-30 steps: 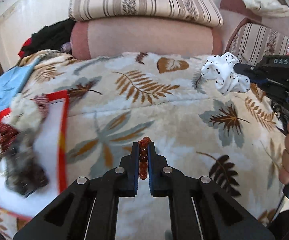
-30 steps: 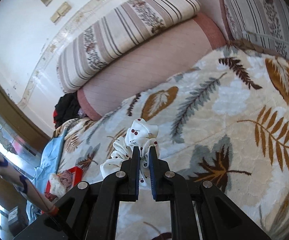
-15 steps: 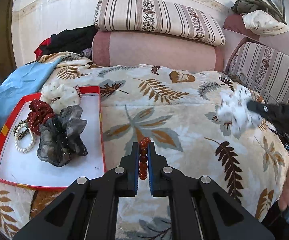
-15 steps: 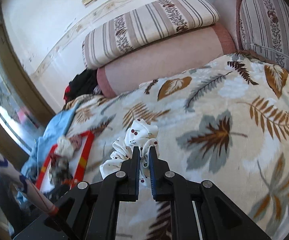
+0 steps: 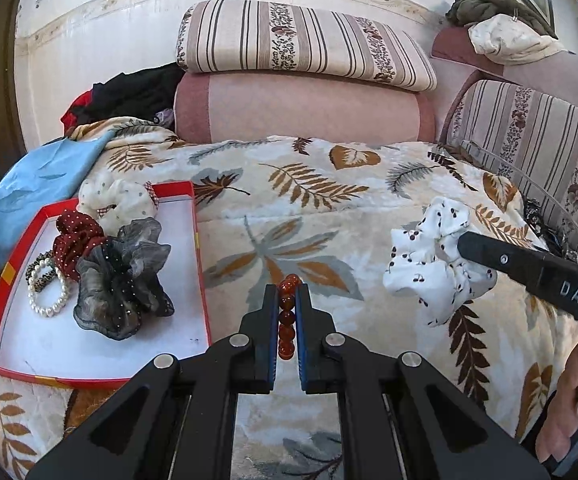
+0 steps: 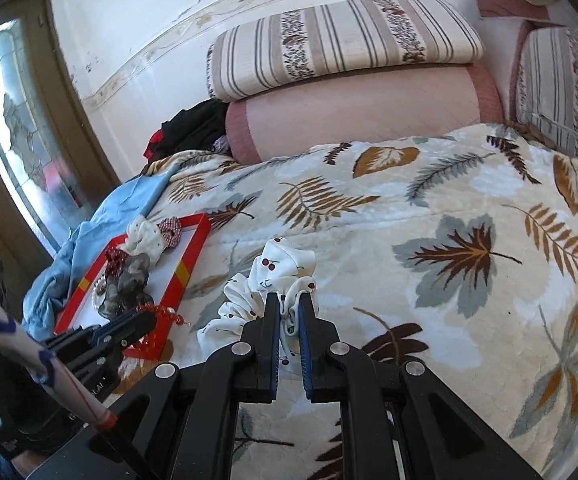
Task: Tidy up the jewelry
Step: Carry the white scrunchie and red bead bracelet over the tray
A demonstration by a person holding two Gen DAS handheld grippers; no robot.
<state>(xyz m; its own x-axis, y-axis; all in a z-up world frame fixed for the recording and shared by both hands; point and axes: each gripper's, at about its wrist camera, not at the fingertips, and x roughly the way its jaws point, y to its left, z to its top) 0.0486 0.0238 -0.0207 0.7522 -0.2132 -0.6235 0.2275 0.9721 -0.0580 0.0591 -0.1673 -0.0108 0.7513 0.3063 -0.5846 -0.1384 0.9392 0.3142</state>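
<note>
Left gripper (image 5: 288,292) clamped on amber-red bead bracelet (image 5: 287,316), right gripper (image 6: 289,304) pinching white cherry-print fabric scrunchie (image 6: 267,292), both right of red-rimmed white-floored tray (image 5: 199,256).

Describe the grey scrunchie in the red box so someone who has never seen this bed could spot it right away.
On the leaf-print blanket sits a shallow red-rimmed box with a white floor. The grey scrunchie lies near its middle, touching a dark red dotted scrunchie, with a pearl bracelet close by. It alone is sheer, smoky grey and ruffled, and the biggest piece there.
</note>
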